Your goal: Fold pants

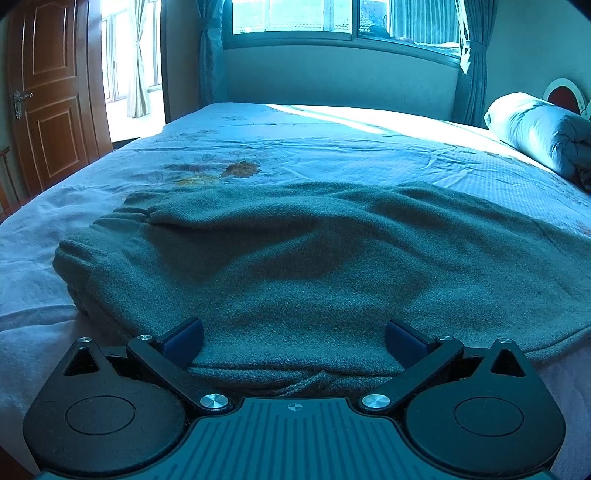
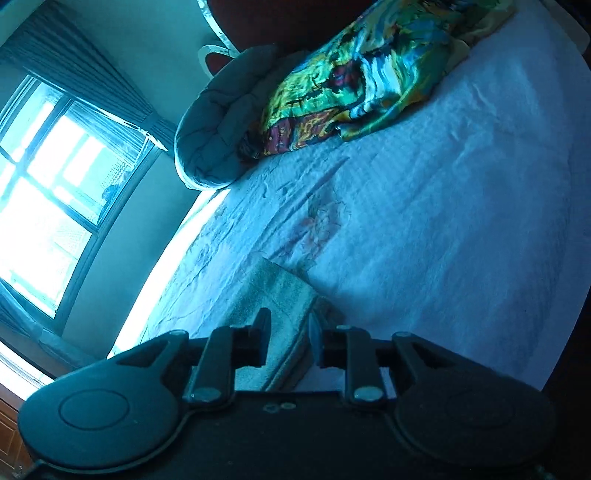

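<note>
Grey-green pants (image 1: 295,258) lie spread across the bed, waistband gathered at the left. My left gripper (image 1: 293,338) is open, its fingers wide apart and resting low over the near edge of the pants, with fabric between them. In the right wrist view, my right gripper (image 2: 288,343) has its fingers close together around a pale folded edge of the pants (image 2: 280,295), which runs from between the fingers out over the sheet. The view is tilted sideways.
The bed sheet (image 1: 332,147) is pale blue with a flower print. A rolled grey duvet (image 1: 539,129) lies at the head of the bed, with a colourful pillow (image 2: 369,74) beside it. A wooden door (image 1: 48,92) stands at the left, a window (image 1: 332,18) behind.
</note>
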The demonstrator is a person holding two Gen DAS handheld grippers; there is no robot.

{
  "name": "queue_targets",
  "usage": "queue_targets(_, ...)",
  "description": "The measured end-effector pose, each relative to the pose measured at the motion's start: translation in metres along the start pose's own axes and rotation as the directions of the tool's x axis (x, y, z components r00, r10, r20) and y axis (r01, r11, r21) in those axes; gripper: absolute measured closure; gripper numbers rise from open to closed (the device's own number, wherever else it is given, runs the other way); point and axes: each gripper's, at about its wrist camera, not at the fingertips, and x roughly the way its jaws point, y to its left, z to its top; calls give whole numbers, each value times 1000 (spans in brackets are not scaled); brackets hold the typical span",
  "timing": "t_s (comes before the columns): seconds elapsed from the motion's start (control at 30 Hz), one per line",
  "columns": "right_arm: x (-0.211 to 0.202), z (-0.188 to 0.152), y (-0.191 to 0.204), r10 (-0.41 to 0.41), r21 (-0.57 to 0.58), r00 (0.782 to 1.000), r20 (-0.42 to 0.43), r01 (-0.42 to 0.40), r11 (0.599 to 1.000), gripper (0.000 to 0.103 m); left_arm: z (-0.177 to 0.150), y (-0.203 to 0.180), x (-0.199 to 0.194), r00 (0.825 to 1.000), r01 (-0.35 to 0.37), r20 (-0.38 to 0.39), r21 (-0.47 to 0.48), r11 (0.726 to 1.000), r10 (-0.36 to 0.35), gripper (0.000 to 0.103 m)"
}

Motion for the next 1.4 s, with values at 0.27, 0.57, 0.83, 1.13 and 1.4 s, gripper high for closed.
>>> queue_targets(0.27, 85, -62, 157, 276, -253, 857, -436, -411, 876, 81, 38, 44, -6, 987, -149, 51, -64, 987, 152, 0)
queue_targets(0.57, 205, -239, 370, 172, -436, 610, -774, -710, 553, 78, 40, 135, 6, 983, -182, -81, -265, 947, 166, 11)
queue_targets(0.83, 262, -302, 410, 52, -470, 559, -827, -740, 481, 78, 14, 144, 21, 992, -125, -54, -397, 909, 113, 12)
queue_targets(1.13, 255, -320, 414, 3, -510, 546, -838, -784, 353, 103, 16, 127, 33, 994, -112, -29, -364, 925, 109, 34)
queue_targets(1.4, 257, -336, 408, -53, -640, 660, -749, -702, 312, 103, 11, 131, 34, 992, -123, -39, -346, 930, 116, 31)
